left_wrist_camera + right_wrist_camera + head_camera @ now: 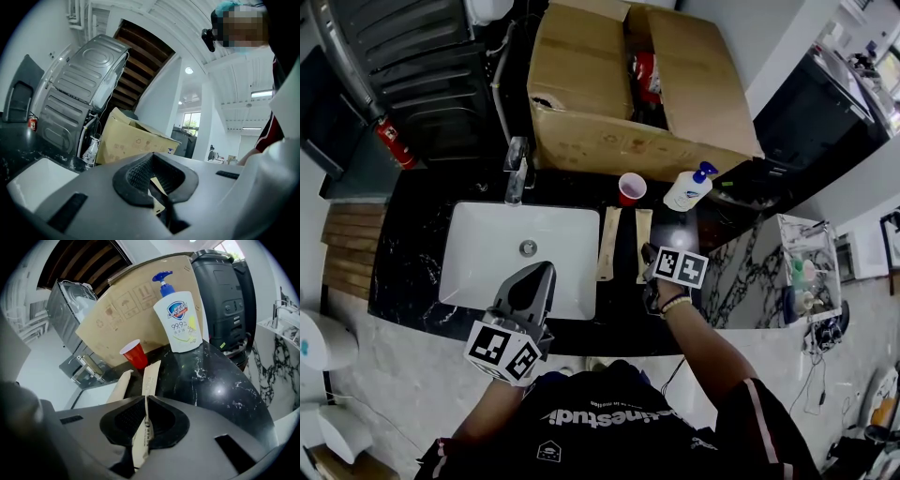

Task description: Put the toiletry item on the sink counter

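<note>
the right claw (650, 255) (145, 414) is pressed together on the near end of a thin paper-wrapped packet (643, 234) (150, 377). the packet runs forward from the pads over the black marbled worktop (411, 255) (213, 378), between the sink (483, 239) and the soap pump bottle (689, 188) (181, 320). whether its far end rests on the worktop or sits just above it cannot be told.

a second packet (607, 246) (123, 383) lies flat just beside the held one, on the sink side and roughly parallel to it. a red cup (631, 187) (133, 354) stands upright past the far ends of both packets, with the pump bottle upright near it. behind them is an open cardboard box (581, 112).

the left claw (542, 274) (157, 182) hangs over the white sink basin, well apart from the packets. its pads are drawn nearly together. a tan sliver shows in the narrow gap, and what it is cannot be told. a faucet (517, 169) stands at the far rim of the sink.
</note>
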`<action>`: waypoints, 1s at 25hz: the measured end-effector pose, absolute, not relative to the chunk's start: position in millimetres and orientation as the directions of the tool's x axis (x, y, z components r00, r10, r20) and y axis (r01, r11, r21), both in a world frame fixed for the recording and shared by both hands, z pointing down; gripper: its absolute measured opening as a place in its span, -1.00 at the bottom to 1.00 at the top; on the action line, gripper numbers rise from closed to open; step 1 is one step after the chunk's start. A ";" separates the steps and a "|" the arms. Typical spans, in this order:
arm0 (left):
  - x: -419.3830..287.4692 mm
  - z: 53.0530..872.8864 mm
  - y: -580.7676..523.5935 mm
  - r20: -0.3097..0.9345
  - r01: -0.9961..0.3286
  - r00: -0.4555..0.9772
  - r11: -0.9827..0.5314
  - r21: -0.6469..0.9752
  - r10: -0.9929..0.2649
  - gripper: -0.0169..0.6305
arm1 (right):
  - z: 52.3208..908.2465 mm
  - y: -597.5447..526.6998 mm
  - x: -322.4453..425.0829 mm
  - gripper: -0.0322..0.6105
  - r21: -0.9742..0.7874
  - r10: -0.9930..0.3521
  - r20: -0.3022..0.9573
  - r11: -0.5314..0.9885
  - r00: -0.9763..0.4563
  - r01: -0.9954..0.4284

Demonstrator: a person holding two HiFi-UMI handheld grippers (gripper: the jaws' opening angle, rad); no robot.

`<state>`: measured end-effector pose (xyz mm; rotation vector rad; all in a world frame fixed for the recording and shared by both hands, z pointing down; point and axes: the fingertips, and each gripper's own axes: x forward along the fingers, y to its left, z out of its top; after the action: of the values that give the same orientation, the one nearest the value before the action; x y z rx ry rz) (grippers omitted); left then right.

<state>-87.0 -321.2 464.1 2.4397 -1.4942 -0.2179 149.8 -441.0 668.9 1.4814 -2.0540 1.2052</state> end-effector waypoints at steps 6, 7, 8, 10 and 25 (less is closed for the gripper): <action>-85.4 465.4 -322.0 0.019 -0.847 0.458 -0.430 0.313 -0.889 -0.91 | 668.7 -440.8 148.7 -0.73 -0.418 -0.599 0.697 0.110 -0.395 -0.902; -85.3 465.2 -321.6 0.018 -0.847 0.459 -0.431 0.312 -0.888 -0.90 | 668.8 -440.3 148.6 -0.73 -0.418 -0.599 0.697 0.109 -0.395 -0.902; -85.1 464.9 -320.8 0.017 -0.846 0.460 -0.433 0.310 -0.888 -0.91 | 668.6 -439.7 148.2 -0.73 -0.420 -0.599 0.696 0.108 -0.397 -0.901; -84.7 464.6 -318.6 0.016 -0.845 0.465 -0.439 0.307 -0.885 -0.91 | 667.7 -438.2 146.8 -0.68 -0.426 -0.601 0.691 0.109 -0.401 -0.898; -98.4 445.5 -287.1 -0.010 -0.844 0.485 -0.471 0.256 -0.875 -0.91 | 586.0 -417.9 190.3 -0.42 -0.372 -0.795 0.530 0.094 -0.294 -0.924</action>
<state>-98.4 -287.1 445.5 2.5137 -1.4786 -0.2054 190.3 -417.9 586.0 1.7354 -2.1711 0.9800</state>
